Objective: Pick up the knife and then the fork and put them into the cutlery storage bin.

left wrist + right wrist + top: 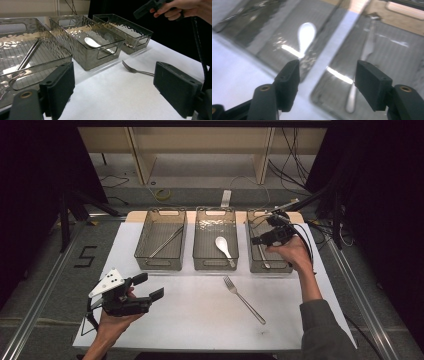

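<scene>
Three clear bins stand in a row at the back of the white mat. The left bin (141, 237) holds thin metal sticks (166, 242), the middle bin (199, 240) a white spoon (223, 246), the right bin (270, 268) a metal utensil (263, 258). A metal fork (244, 299) lies loose on the mat in front of the bins. My left gripper (148, 286) hovers open and empty at the near left, jaws wide (113, 87). My right gripper (262, 234) is over the right bin, open with nothing between its jaws (327, 75); the utensil (367, 50) lies below it.
The white mat (190, 320) covers the table out to metal rails on both sides. A cable trails from the right gripper over the right bin's far edge. Shelving and loose cables sit on the floor behind the table.
</scene>
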The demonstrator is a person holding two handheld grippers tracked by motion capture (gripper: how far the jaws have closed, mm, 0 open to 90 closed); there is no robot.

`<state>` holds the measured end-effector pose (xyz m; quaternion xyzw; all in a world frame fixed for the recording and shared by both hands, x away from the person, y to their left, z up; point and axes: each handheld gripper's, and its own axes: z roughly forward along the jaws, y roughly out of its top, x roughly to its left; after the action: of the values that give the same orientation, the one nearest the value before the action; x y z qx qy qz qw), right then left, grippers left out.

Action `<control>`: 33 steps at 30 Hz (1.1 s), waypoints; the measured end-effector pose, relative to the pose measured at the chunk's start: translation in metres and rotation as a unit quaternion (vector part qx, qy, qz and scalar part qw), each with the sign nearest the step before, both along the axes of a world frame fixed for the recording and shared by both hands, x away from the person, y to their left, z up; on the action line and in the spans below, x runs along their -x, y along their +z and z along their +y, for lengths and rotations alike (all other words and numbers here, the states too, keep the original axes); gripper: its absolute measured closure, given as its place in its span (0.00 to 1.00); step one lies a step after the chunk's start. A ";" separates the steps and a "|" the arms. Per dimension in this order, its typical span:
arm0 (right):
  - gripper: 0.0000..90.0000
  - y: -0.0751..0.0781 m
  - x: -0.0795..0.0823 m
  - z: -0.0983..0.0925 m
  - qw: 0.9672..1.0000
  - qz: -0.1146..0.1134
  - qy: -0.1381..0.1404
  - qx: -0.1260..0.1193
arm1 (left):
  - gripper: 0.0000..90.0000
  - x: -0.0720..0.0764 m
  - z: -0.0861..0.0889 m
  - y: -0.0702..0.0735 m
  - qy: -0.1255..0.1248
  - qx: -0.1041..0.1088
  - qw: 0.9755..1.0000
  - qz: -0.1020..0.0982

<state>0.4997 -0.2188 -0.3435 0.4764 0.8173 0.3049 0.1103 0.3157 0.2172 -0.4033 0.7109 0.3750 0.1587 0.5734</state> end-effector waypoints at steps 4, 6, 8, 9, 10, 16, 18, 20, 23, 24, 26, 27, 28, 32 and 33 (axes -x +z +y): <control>0.39 0.004 0.018 0.009 1.000 -0.007 0.027 0.006 | 0.19 0.000 0.000 0.000 0.000 -0.001 1.000 0.000; 0.38 0.003 0.026 0.014 0.999 -0.010 0.038 0.009 | 0.19 0.000 0.001 0.000 0.000 0.000 1.000 0.000; 0.39 0.001 0.033 0.019 0.999 -0.013 0.049 0.010 | 0.19 0.000 0.000 0.000 -0.001 0.001 1.000 0.000; 0.39 -0.001 0.037 0.021 0.998 -0.012 0.055 0.010 | 0.19 0.000 0.000 0.000 -0.001 0.001 1.000 -0.001; 0.38 -0.003 0.040 0.024 0.998 -0.011 0.059 0.011 | 0.19 0.000 0.000 0.000 -0.001 0.001 1.000 -0.001; 0.35 -0.019 0.059 0.036 0.996 -0.004 0.083 0.011 | 0.19 0.000 0.001 0.000 -0.005 0.004 1.000 -0.001; 0.35 -0.026 0.065 0.040 0.996 0.001 0.090 0.015 | 0.18 0.001 0.001 0.000 -0.006 0.008 1.000 -0.002; 0.34 -0.031 0.069 0.043 0.995 0.004 0.098 0.019 | 0.18 0.001 0.001 0.000 -0.007 0.009 1.000 -0.004; 0.35 -0.036 0.076 0.046 0.994 0.005 0.107 0.012 | 0.18 0.001 0.001 0.000 -0.007 0.010 1.000 -0.005; 0.35 -0.037 0.078 0.047 0.994 0.006 0.113 0.015 | 0.18 0.001 0.001 0.000 -0.008 0.010 1.000 -0.005; 0.35 -0.038 0.082 0.049 0.993 0.012 0.114 0.027 | 0.18 0.001 0.001 0.000 -0.008 0.009 1.000 -0.006; 0.35 -0.039 0.083 0.049 0.993 0.011 0.114 0.027 | 0.18 0.001 0.001 0.000 -0.008 0.009 1.000 -0.006; 0.35 -0.040 0.084 0.050 0.993 0.014 0.116 0.025 | 0.18 0.001 0.001 0.000 -0.008 0.008 1.000 -0.006; 0.36 -0.048 0.089 0.053 0.991 0.032 0.125 0.039 | 0.18 0.002 0.001 0.001 -0.007 0.007 1.000 -0.007; 0.36 -0.050 0.089 0.053 0.990 0.033 0.127 0.042 | 0.18 0.002 0.001 0.001 -0.008 0.006 1.000 -0.007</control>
<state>0.4104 -0.1658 -0.3939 0.3734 0.8864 0.2663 0.0632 0.3135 0.2182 -0.4024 0.7092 0.3665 0.1566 0.5815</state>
